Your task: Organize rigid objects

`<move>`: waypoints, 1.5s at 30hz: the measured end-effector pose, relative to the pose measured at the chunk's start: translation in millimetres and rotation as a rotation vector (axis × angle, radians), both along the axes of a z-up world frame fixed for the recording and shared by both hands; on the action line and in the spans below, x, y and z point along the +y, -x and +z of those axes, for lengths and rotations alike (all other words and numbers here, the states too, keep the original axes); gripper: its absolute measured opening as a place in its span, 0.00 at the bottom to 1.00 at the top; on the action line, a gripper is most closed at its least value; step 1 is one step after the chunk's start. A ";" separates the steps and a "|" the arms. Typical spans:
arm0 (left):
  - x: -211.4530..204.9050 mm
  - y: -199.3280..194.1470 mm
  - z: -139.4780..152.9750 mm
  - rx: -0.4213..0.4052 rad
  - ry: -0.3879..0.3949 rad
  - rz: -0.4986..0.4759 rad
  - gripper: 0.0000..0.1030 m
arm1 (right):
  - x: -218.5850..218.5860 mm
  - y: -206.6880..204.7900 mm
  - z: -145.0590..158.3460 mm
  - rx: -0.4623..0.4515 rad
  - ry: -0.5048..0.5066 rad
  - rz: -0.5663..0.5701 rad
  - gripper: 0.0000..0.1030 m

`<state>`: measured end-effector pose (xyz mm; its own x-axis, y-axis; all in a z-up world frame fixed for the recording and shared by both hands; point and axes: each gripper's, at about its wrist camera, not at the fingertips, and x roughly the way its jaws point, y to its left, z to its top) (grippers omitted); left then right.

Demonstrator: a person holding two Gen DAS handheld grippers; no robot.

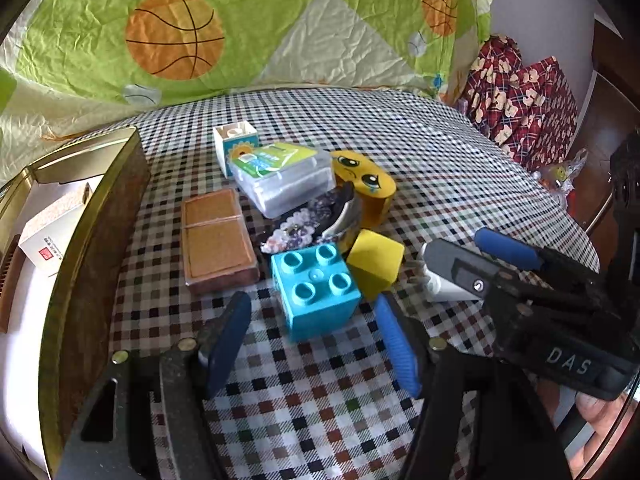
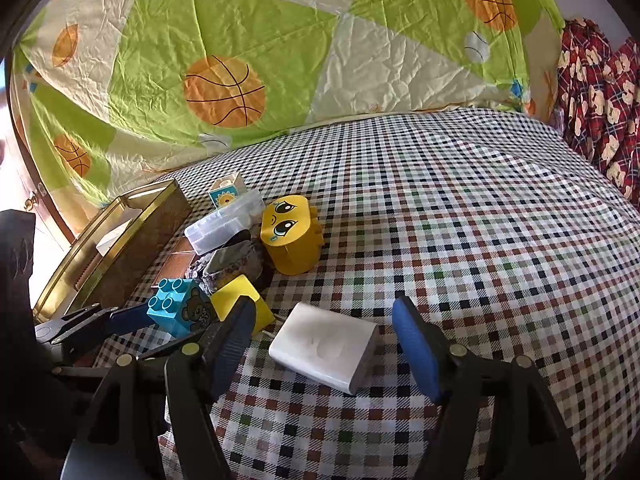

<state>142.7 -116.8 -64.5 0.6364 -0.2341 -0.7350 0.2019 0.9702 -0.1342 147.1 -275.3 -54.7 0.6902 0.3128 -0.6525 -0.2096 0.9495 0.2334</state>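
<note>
Left gripper [image 1: 316, 340] nearest, jaws apart, straddling the blue toy brick [image 1: 316, 288], pads not yet touching. Right gripper [image 2: 324, 344] likewise parted around the white power bank [image 2: 326, 346], empty. Risk: brick sits tight against the yellow block [image 1: 374, 262]; closing could drag both. Storage tin [image 1: 100, 216] waits left.
</note>
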 end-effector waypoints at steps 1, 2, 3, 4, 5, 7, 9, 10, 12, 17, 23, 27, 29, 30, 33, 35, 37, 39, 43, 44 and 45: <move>1.5 -0.4 0.3 -0.002 0.008 0.001 0.63 | -1.2 0.2 0.0 -0.001 -0.010 -0.003 0.71; 3.2 -0.4 0.6 -0.003 0.015 0.005 0.62 | -3.8 0.4 -0.1 -0.002 -0.022 -0.011 0.71; 4.3 -1.4 1.0 -0.002 0.025 0.004 0.57 | -7.0 0.7 -0.1 -0.005 -0.036 -0.021 0.71; 5.3 -2.3 0.9 0.001 0.031 0.004 0.49 | -9.8 0.8 -0.2 -0.005 -0.048 -0.032 0.71; 5.6 -3.6 1.3 0.003 0.037 0.003 0.46 | -11.6 0.7 -0.1 -0.004 -0.057 -0.037 0.71; 4.0 -5.5 2.3 0.004 0.037 -0.003 0.43 | -12.4 0.5 -0.1 -0.003 -0.061 -0.040 0.71; 1.2 -6.2 3.1 0.003 0.024 -0.004 0.43 | -9.1 -0.2 -0.7 0.000 -0.048 -0.033 0.71; 0.7 -6.7 4.0 0.002 0.023 -0.003 0.43 | -8.5 -0.6 -0.9 0.002 -0.045 -0.028 0.71; 0.7 -9.5 6.1 -0.007 0.023 -0.006 0.31 | -9.5 -1.9 -1.4 0.009 -0.051 -0.023 0.71; 7.6 -10.9 7.6 -0.028 0.033 0.000 0.29 | -5.4 -3.7 -3.9 0.026 -0.038 0.006 0.71; 9.8 6.4 13.6 -0.098 0.016 0.002 0.29 | 9.1 -0.4 -3.9 0.018 0.056 0.037 0.71; 11.2 17.2 9.2 -0.127 0.002 0.013 0.29 | 16.6 -1.9 -4.5 0.027 0.107 0.053 0.71; 16.5 19.5 11.8 -0.146 0.026 0.025 0.29 | 18.1 -3.3 -5.7 0.041 0.120 0.063 0.69; 18.0 21.3 12.7 -0.160 0.024 0.031 0.29 | 19.9 -3.8 -6.6 0.048 0.129 0.071 0.64; 24.6 25.1 13.8 -0.178 0.049 0.044 0.29 | 23.2 -1.9 -7.2 0.046 0.153 0.088 0.61; 27.7 27.1 14.3 -0.188 0.065 0.054 0.29 | 23.5 -1.2 -7.4 0.043 0.158 0.094 0.60; 29.4 31.1 14.0 -0.196 0.067 0.064 0.29 | 23.6 -1.2 -7.4 0.041 0.160 0.098 0.60; 30.5 36.7 15.4 -0.221 0.066 0.069 0.29 | 24.0 -0.8 -7.1 0.035 0.167 0.097 0.60; 31.3 38.4 14.4 -0.228 0.071 0.060 0.29 | 27.1 3.4 -3.8 -0.002 0.190 0.088 0.59; 31.4 38.9 14.5 -0.232 0.074 0.057 0.29 | 27.3 5.1 -2.6 -0.017 0.190 0.088 0.59; 32.0 39.9 14.9 -0.238 0.081 0.052 0.29 | 26.9 7.8 -1.0 -0.036 0.186 0.091 0.59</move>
